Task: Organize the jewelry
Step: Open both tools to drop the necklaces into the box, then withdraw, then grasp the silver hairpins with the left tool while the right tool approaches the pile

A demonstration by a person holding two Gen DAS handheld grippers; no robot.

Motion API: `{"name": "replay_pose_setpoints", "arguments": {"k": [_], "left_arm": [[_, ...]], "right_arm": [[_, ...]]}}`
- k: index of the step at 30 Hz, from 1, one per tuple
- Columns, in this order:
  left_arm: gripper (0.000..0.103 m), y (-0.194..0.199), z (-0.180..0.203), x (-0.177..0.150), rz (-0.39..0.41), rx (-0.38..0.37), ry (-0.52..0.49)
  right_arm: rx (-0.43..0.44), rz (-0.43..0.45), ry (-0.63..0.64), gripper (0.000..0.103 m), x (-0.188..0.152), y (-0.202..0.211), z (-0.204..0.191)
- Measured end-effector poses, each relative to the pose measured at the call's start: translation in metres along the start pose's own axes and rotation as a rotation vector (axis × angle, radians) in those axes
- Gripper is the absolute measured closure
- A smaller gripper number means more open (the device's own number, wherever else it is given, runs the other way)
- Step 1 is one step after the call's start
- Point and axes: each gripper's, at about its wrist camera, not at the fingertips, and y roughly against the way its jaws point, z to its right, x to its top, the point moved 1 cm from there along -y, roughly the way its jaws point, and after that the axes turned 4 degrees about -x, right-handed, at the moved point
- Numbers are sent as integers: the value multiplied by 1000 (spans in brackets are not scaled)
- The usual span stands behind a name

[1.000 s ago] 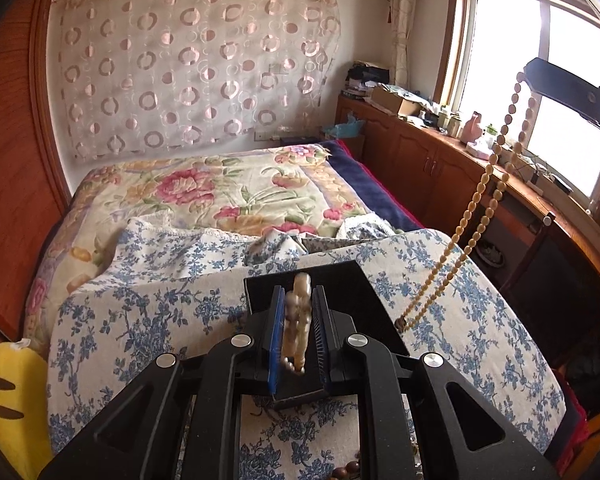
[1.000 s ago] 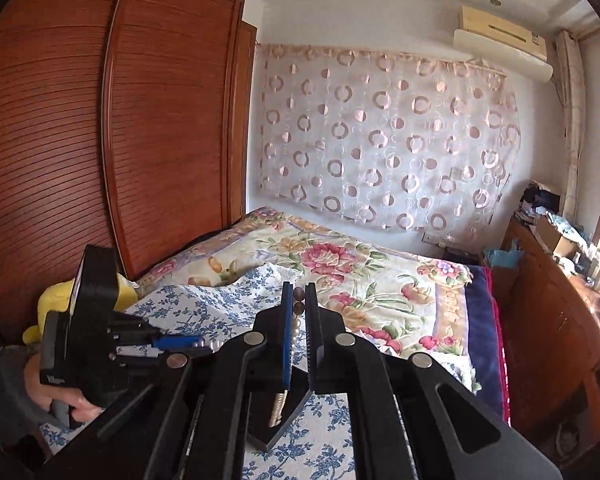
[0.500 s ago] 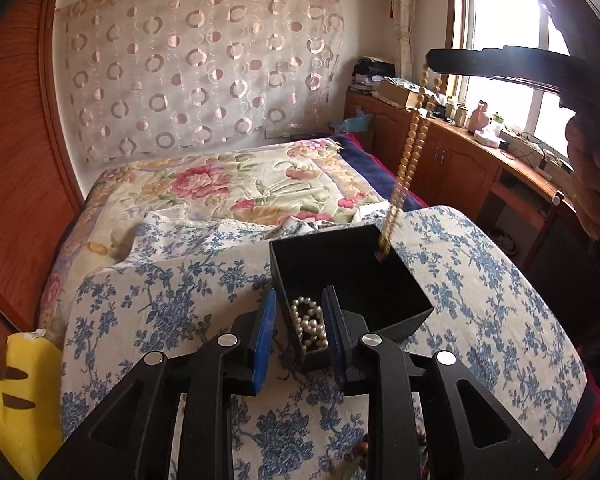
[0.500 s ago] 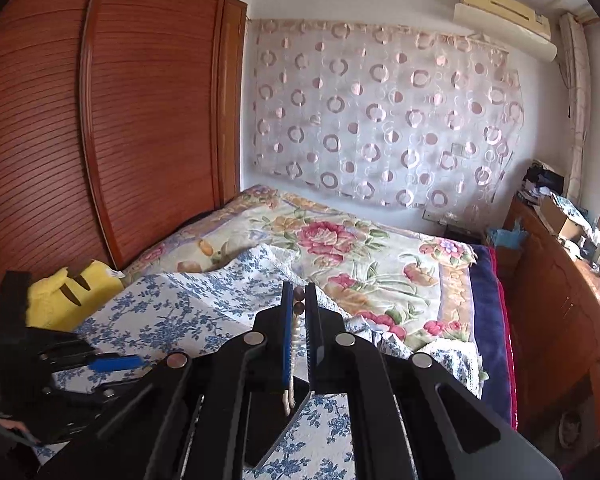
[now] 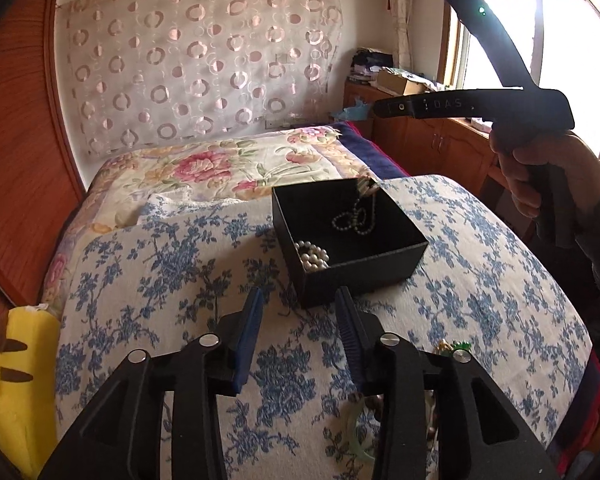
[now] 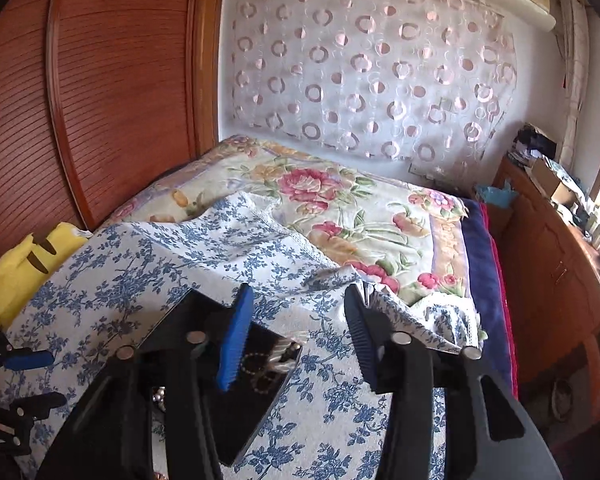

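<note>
Both strands have left the grippers since the earlier frames: the pearl bracelet once pinched by the left gripper [image 5: 298, 312] and the long bead necklace that hung from the right one now lie in the black box [image 5: 364, 270], and both sets of jaws have just been opening, with nothing between them. From the left wrist, the box sits open-topped on the blue-flowered cloth [image 5: 148, 280], one corner turned toward the camera. Inside, the pearl bracelet [image 5: 313, 256] is bunched in a small white heap against the near left wall, while the bead necklace [image 5: 354, 220] lies in loose loops on the floor toward the far right corner, its tail running up to the far rim. Above and right of the box, a hand [image 5: 540, 176] grips the right gripper's handle. From the right wrist, the right gripper [image 6: 300, 320] stands spread over the box [image 6: 252, 412], whose long side runs diagonally from upper left to lower right; necklace loops [image 6: 260, 364] show just right of the blue pad [image 6: 234, 340].
</note>
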Motion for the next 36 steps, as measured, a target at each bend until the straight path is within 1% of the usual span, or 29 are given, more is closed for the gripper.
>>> {"name": "replay_pose_setpoints", "arguments": {"k": [5, 7, 10, 16, 18, 25, 28, 31, 33, 36], "left_arm": [[63, 6, 8, -18, -8, -19, 0], [59, 9, 13, -25, -10, -31, 3], [58, 13, 20, -37, -20, -43, -6], [55, 17, 31, -50, -36, -65, -9], [55, 17, 34, -55, -44, -71, -8], [54, 15, 47, -68, -74, -99, -4], [48, 14, 55, -73, -83, -106, -27], [48, 10, 67, -75, -99, -107, -63], [47, 6, 75, -73, -109, -109, -91], [37, -1, 86, -69, -132, -121, -133]], "right_arm": [[55, 18, 11, 53, -25, 25, -6], [84, 24, 14, 53, -45, 39, -12], [114, 23, 12, 53, -72, 55, -17], [125, -18, -2, 53, -131, 75, -27], [135, -40, -27, 53, -150, 79, -27], [151, -84, -61, 53, -202, 93, -38], [148, -93, -61, 53, -220, 101, -44], [166, -111, -82, 53, -231, 104, -45], [154, -117, -77, 53, -236, 106, -46], [136, -127, -79, 53, -243, 109, -43]]}}
